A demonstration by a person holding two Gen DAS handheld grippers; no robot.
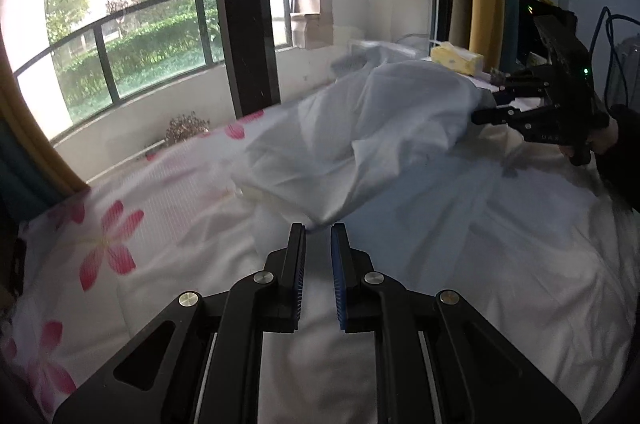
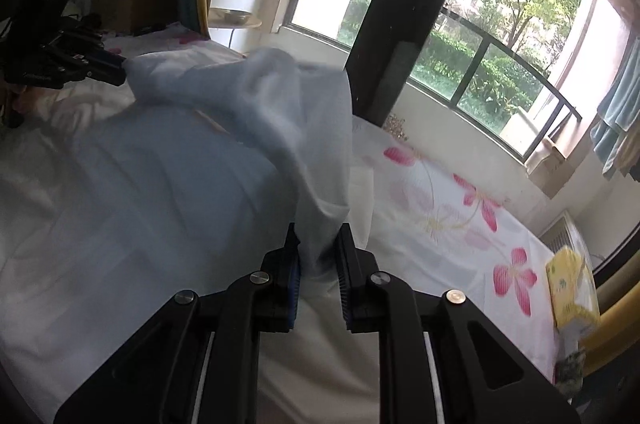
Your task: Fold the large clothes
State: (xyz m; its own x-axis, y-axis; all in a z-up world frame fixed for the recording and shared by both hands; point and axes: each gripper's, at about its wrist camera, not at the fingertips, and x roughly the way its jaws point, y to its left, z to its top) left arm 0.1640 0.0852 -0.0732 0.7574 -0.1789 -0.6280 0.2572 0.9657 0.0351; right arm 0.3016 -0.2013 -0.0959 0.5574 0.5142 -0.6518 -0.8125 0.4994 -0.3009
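A large pale blue-white garment (image 1: 380, 128) lies spread on a bed, and one flap of it is lifted and billowing over the rest. In the left wrist view my left gripper (image 1: 318, 230) sits low at the near edge with its jaws nearly together, and the flap's edge runs down into its tips. The right wrist view shows that same left gripper (image 2: 120, 66) at the far left, clamped on a corner of the garment (image 2: 248, 92). My right gripper (image 2: 318, 230) pinches a bunched fold hanging between its pads. It also appears as the right gripper (image 1: 486, 106) at the flap's far end.
The bed wears a white sheet with pink flowers (image 1: 108, 248) (image 2: 440, 208). A yellow tissue box (image 1: 456, 58) (image 2: 572, 288) rests at the bed's edge. A dark window post (image 1: 244, 4) and a railed balcony lie beyond. A sleeved hand (image 1: 604, 136) grips the right tool.
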